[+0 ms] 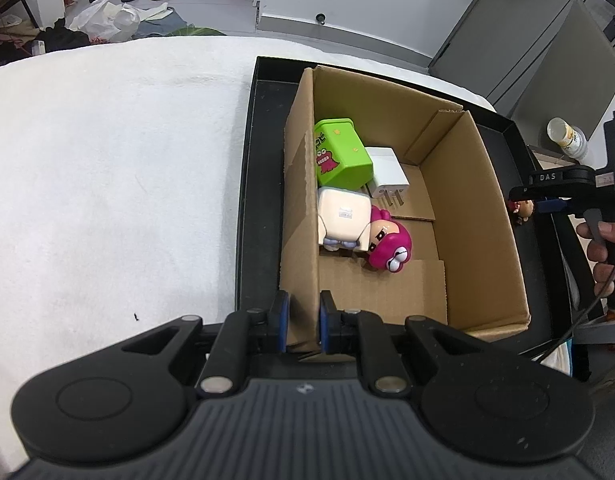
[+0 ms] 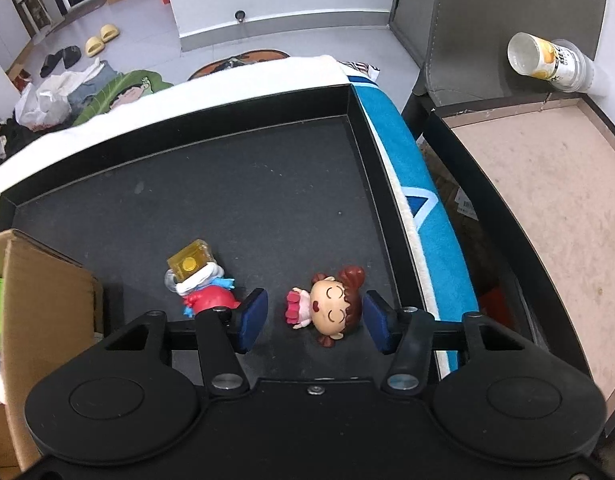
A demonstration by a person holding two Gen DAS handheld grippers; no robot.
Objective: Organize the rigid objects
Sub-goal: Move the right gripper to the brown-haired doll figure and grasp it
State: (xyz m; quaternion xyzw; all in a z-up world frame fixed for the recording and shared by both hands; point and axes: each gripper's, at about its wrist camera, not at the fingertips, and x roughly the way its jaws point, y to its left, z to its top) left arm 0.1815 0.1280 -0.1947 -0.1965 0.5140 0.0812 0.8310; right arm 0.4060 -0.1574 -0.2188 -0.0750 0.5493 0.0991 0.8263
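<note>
Left wrist view first: one cardboard box [image 1: 459,184] sits inside a black tray [image 1: 263,128] on the white cloth [image 1: 107,160], filling the middle and right of the frame. Four things are in the box, all bunched along its left wall: a green tub [image 1: 341,152] with a cartoon monster on it, a white plug adapter [image 1: 387,174] just right of that, a cream cube-shaped toy [image 1: 341,218] below the tub, and a pink-haired figure [image 1: 389,246] lying against the cube. The left gripper [image 1: 303,320] at bottom centre is clamped tight on the box's left wall, one blue pad on each side of the cardboard. At the far right edge a hand [image 1: 601,256] holds the other gripper's handle.

Right wrist view: two figures lie loose on the tray floor [image 2: 227,184], none in the box yet. One is a red and blue figure [image 2: 205,294] with a yellow block on its head, lower left of centre. The other is a brown-haired doll [image 2: 327,306], lying on its side right between the blue pads of the right gripper [image 2: 313,318]. Those jaws aren't pressing on it; there's a gap on the left side, though the right pad is almost at its hair. A corner of the box [image 2: 43,292] pokes in at the left edge.
</note>
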